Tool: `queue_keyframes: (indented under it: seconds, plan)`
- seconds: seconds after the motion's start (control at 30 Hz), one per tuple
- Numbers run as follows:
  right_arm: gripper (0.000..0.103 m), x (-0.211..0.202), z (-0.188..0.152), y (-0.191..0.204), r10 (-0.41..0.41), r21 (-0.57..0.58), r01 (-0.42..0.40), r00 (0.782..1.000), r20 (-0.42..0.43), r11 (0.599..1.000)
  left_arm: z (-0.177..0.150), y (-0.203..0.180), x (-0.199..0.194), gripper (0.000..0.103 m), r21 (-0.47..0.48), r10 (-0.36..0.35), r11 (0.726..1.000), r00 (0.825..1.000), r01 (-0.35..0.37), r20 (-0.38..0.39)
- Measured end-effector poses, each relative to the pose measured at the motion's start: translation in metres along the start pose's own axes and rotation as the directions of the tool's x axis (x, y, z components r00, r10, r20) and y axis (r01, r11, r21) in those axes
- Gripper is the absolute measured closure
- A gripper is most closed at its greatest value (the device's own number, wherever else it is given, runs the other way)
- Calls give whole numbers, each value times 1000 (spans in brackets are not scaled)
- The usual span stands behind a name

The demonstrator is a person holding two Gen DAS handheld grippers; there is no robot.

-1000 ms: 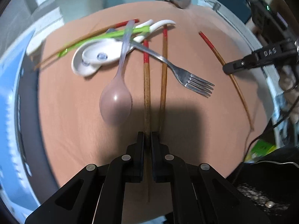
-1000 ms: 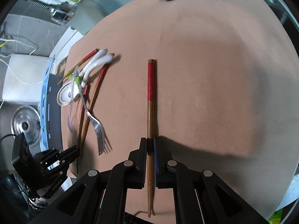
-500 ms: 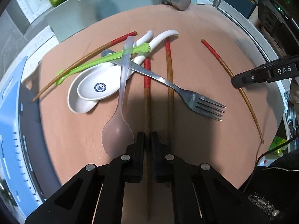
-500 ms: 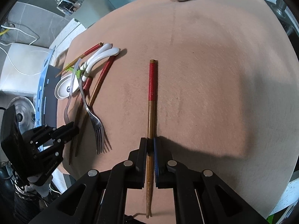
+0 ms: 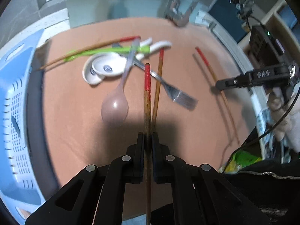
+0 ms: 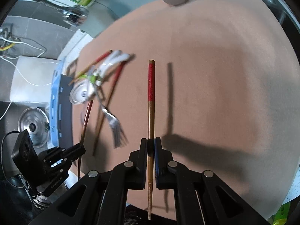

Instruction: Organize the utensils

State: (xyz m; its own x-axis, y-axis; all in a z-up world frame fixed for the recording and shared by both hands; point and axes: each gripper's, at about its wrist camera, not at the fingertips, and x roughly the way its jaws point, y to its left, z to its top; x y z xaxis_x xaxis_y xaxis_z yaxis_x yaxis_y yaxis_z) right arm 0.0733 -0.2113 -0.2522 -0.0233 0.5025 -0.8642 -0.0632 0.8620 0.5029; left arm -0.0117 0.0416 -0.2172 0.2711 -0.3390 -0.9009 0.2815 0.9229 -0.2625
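- Left tool (image 5: 147,142) is clamped on a red-tipped chopstick (image 5: 147,101), which runs straight forward from between its fingers, red end away from the camera and lifted above the pile.
- Right tool (image 6: 151,146) is closed on a second red-tipped chopstick (image 6: 151,101), held clear of the peach mat (image 6: 215,78); the stick's shadow lies on the mat just to its right.
- Both tools show in each other's views: the right one at the mat's right edge (image 5: 251,77), the left one at the lower left (image 6: 61,154).
- Loose utensils lie in a heap on the mat covering the worktop: two white ceramic spoons (image 5: 105,68) nested together, a translucent pink plastic spoon (image 5: 116,105) with its handle across them, a metal fork (image 5: 176,93) with tines toward the right, and a green utensil (image 5: 105,51), too blurred to name.
- Another chopstick (image 5: 158,82) lies just beside the held one, passing over the fork's handle; one more (image 5: 90,48) rests at the far side of the heap.
- Blue slotted basket (image 5: 13,101) stands at the mat's left edge.
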Motion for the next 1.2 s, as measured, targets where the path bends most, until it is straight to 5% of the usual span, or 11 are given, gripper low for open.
queue_keyframes:
  seconds: [0.2,0.5,0.7,0.93,1.2]
  plan:
    - [97,-9,11,38,25,-61,-22,998,57,998,11,10,-29,97,-38,14,999,995,-10,95]
    - [97,-3,30,139,142,-193,-120,984,106,974,3,87,-85,97,-199,166,972,962,-122,219]
    - [97,44,28,220,203,-254,-192,979,21,948,-15,147,-94,97,-315,244,933,947,-171,207]
    - [97,110,21,293,195,-283,-204,979,-59,937,-31,192,-88,97,-393,257,904,949,-170,181]
    - [97,158,26,328,136,-295,-155,987,-87,943,-34,215,-75,97,-414,252,894,955,-169,156]
